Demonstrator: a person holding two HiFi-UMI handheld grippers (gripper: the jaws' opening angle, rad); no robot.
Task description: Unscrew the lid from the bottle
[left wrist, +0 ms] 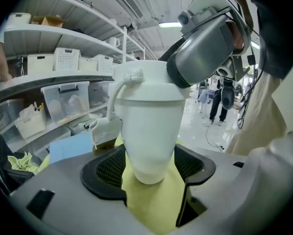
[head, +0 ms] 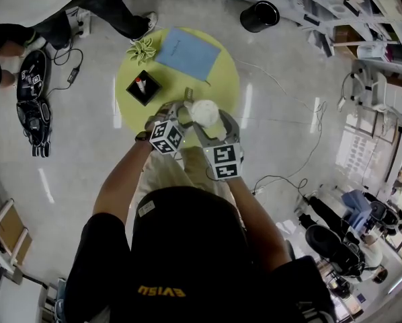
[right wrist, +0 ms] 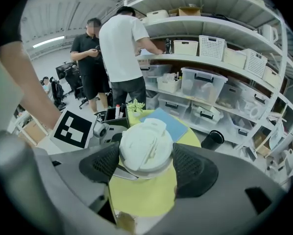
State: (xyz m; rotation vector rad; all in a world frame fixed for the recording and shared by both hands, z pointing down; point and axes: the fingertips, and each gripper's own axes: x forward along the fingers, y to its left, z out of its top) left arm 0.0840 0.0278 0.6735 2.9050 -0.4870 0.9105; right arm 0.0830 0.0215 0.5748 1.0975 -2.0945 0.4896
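Observation:
A white bottle (head: pixel 204 112) with a white lid (right wrist: pixel 146 148) is held up over the near edge of a round yellow table (head: pixel 221 79). In the left gripper view the bottle body (left wrist: pixel 149 131) sits between my left gripper's (left wrist: pixel 149 173) black pads, which press on its lower sides; a loop strap hangs from the lid. My right gripper (right wrist: pixel 146 168) comes from above with both pads against the lid's rim. In the head view the left gripper (head: pixel 186 112) and the right gripper (head: pixel 213 123) meet at the bottle.
On the table lie a blue sheet (head: pixel 186 52), a black box of small items (head: pixel 144 86) and a small green plant (head: pixel 142 48). A black bin (head: pixel 259 15) stands on the floor beyond. Shelves with crates (right wrist: pixel 205 84) and two standing people (right wrist: pixel 119 53) are behind.

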